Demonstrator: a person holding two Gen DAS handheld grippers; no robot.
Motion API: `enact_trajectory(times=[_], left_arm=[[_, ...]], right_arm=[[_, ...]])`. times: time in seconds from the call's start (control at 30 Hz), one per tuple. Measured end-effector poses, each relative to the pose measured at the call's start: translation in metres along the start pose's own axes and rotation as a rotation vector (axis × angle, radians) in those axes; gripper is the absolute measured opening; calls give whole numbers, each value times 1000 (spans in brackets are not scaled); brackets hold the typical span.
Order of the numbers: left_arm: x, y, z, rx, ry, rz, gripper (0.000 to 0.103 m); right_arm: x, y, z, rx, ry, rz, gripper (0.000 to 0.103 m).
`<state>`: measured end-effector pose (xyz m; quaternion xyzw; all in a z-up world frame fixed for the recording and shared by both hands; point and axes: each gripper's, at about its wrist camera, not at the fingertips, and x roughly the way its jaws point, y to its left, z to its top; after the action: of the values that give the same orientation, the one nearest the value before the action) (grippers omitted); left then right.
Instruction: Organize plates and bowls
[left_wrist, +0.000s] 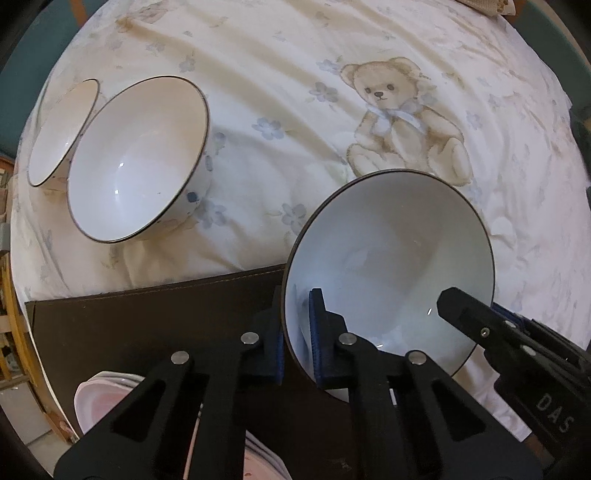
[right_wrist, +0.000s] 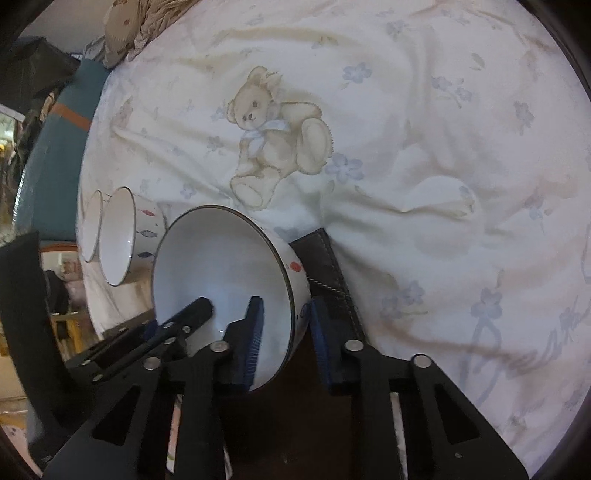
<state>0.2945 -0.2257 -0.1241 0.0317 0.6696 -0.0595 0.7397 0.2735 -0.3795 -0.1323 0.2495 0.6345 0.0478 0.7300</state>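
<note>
A white bowl (left_wrist: 388, 258) with a dark rim and small coloured fish outside is held tilted over the edge of a dark brown mat (left_wrist: 147, 314). My left gripper (left_wrist: 297, 306) is shut on its rim, with one blue pad inside the bowl and one outside. My right gripper (right_wrist: 284, 302) is shut on the opposite wall of the same bowl (right_wrist: 214, 266), again one pad inside and one outside. Each gripper shows in the other's view: the right gripper (left_wrist: 484, 306) and the left gripper (right_wrist: 173, 314). Two more matching bowls (left_wrist: 140, 158) (left_wrist: 62, 133) lie tipped on the sheet to the left.
A cream bedsheet (left_wrist: 295, 92) printed with teddy bears and blue flowers covers the soft surface. A stack of pink-white plates (left_wrist: 99, 398) sits at the mat's near left corner, under my left gripper. A patterned pillow (right_wrist: 122, 29) lies at the far edge.
</note>
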Motion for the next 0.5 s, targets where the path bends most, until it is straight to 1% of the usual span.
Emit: enact_trajectory(times=[0.03,0.1,0.27,0.5], left_arm=[[-2,1,-1,-1,-6,-1,8],[-6,-1,-2,1,-13,-4,8],[-20,7,-7,-14,-27,-3,9],[-48,22,-21,-33,-65,2,9]], right_arm=[[0,1,0,-9,-3,-9,18],[1,1,-2,-10,4,-7,15],[-4,5,-4,-20,-6,-7,15],[-20,26,-13,-57,-40,16,15]])
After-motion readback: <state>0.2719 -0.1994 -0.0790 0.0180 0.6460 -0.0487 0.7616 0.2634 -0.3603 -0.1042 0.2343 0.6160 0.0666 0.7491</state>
